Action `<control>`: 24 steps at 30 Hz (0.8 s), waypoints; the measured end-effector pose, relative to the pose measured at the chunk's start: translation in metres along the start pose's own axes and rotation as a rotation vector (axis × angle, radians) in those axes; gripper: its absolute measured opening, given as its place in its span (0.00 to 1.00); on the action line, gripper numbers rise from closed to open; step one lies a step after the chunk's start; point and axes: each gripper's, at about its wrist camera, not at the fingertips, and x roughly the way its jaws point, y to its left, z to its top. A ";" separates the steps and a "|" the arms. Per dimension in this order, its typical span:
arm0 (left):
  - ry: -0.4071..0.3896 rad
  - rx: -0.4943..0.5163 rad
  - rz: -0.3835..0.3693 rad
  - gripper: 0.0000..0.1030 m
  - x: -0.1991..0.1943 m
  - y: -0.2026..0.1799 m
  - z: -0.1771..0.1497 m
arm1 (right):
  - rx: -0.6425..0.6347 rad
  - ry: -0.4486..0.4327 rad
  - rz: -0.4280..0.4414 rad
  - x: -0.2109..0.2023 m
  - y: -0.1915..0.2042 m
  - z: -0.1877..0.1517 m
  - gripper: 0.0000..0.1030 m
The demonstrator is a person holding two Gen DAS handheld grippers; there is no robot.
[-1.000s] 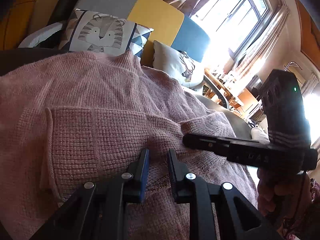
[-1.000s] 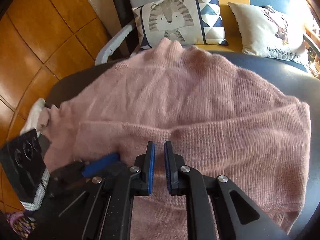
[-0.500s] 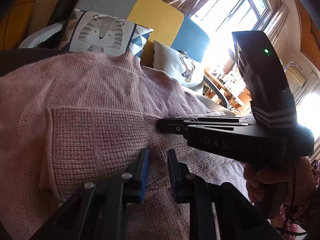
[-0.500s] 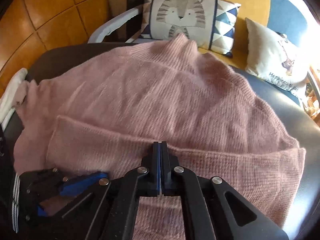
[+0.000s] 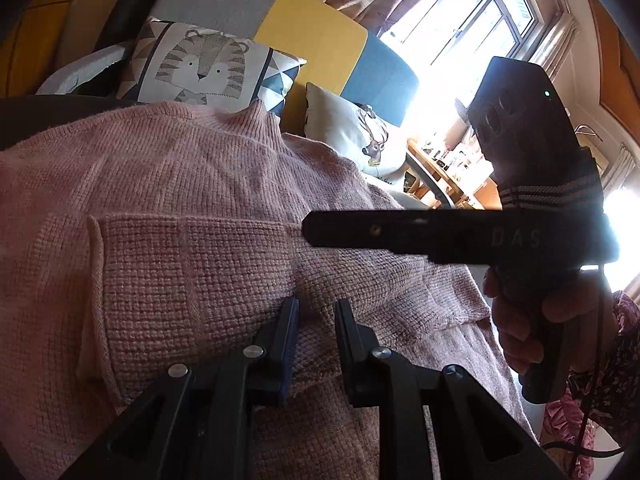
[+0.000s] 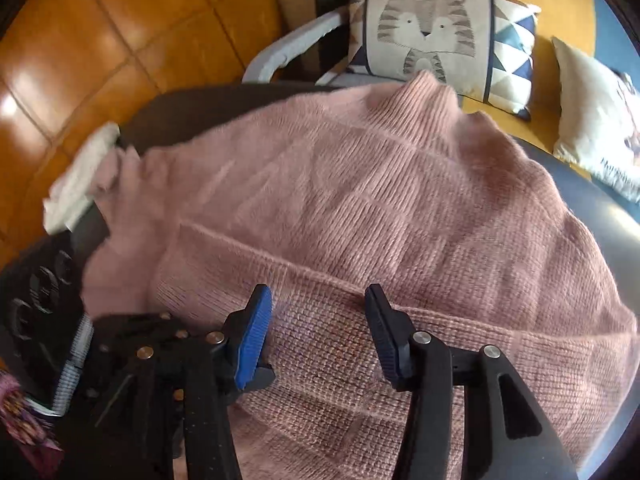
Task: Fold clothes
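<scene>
A pink knitted sweater (image 5: 180,184) (image 6: 360,180) lies spread on a dark round table (image 6: 600,216), collar toward the sofa, with its lower part folded up into a thick band. My left gripper (image 5: 317,306) sits low on that band with a narrow gap, pinching a ridge of knit between its fingers. My right gripper (image 6: 317,294) hovers over the fold's edge, its jaws opening wide with only flat sweater below them and nothing pinched. In the left wrist view the right gripper (image 5: 316,232) reaches in from the right, held by a hand (image 5: 516,332).
A tiger cushion (image 6: 424,36) and a deer cushion (image 5: 352,136) lean on the sofa behind the table. A white cloth (image 6: 80,176) hangs at the table's left edge above an orange tiled floor (image 6: 100,40). A bright window (image 5: 472,36) is at the right.
The right gripper moved over the folded band, rolled, closed fully, and now stands wide open. The left gripper and the sweater under it kept still.
</scene>
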 end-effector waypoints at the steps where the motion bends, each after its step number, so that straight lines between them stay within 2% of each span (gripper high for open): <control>1: 0.000 0.000 0.000 0.19 0.000 0.000 0.000 | -0.025 0.004 -0.031 0.005 0.004 -0.002 0.50; 3: 0.001 0.000 0.000 0.19 0.000 0.000 0.000 | -0.029 -0.019 -0.060 0.004 0.009 -0.007 0.42; 5: 0.000 -0.002 -0.002 0.19 -0.001 0.001 0.000 | -0.027 -0.041 -0.081 0.001 0.009 -0.008 0.15; 7: -0.002 -0.002 -0.003 0.19 -0.001 0.001 0.000 | -0.031 -0.056 -0.102 -0.002 0.011 -0.008 0.10; 12: -0.003 0.000 -0.003 0.19 -0.002 0.001 -0.001 | -0.020 -0.112 -0.214 0.002 0.020 0.000 0.03; 14: -0.003 0.000 -0.002 0.19 -0.002 0.000 -0.001 | 0.004 -0.132 -0.232 0.007 0.020 0.005 0.02; 17: -0.004 -0.006 -0.010 0.19 -0.002 0.002 -0.001 | 0.054 -0.149 -0.187 0.008 0.009 0.008 0.03; 19: -0.005 -0.010 -0.014 0.19 -0.002 0.003 -0.001 | 0.153 -0.187 -0.118 -0.008 -0.006 0.002 0.04; 22: -0.006 -0.010 -0.012 0.19 -0.002 0.002 -0.001 | 0.313 -0.275 -0.018 -0.040 -0.028 -0.020 0.13; 24: -0.006 -0.013 -0.014 0.19 -0.002 0.003 -0.001 | 0.361 -0.273 -0.039 -0.050 -0.036 -0.037 0.13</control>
